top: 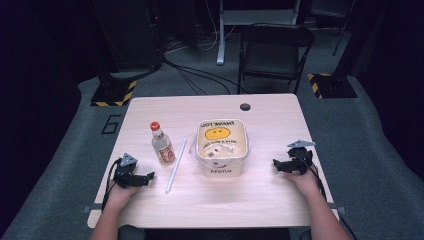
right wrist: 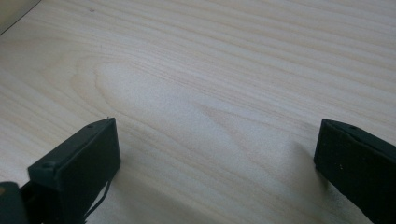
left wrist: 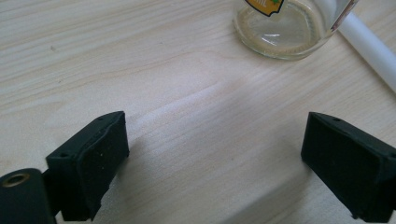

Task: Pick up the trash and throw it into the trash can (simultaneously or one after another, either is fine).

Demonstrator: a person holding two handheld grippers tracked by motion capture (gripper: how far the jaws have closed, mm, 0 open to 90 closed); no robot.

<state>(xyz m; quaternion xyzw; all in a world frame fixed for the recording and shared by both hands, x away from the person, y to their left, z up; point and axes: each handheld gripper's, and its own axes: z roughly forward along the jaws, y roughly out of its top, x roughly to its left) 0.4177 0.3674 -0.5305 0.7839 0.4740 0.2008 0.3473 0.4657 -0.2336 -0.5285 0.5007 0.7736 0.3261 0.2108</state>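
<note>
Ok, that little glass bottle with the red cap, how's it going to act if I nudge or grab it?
The bottle stands tall on a narrow base, so a high nudge would probably tip it. It looks like smooth clear glass, likely slippery and breakable. Once down, its round body would probably roll.

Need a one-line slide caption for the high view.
Both open claws, left and right, rest on the table flanking bottle, white tube and smiley tub.

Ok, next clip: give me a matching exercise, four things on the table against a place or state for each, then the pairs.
Things:
1. bottle
2. white tube
3. tub
4. left tongs

Descriptions:
A. lies flat between two other things
B. open, nothing between the jaws
C. stands upright, red cap
D. smiley face printed inside

Pairs: 1-C, 2-A, 3-D, 4-B
</note>
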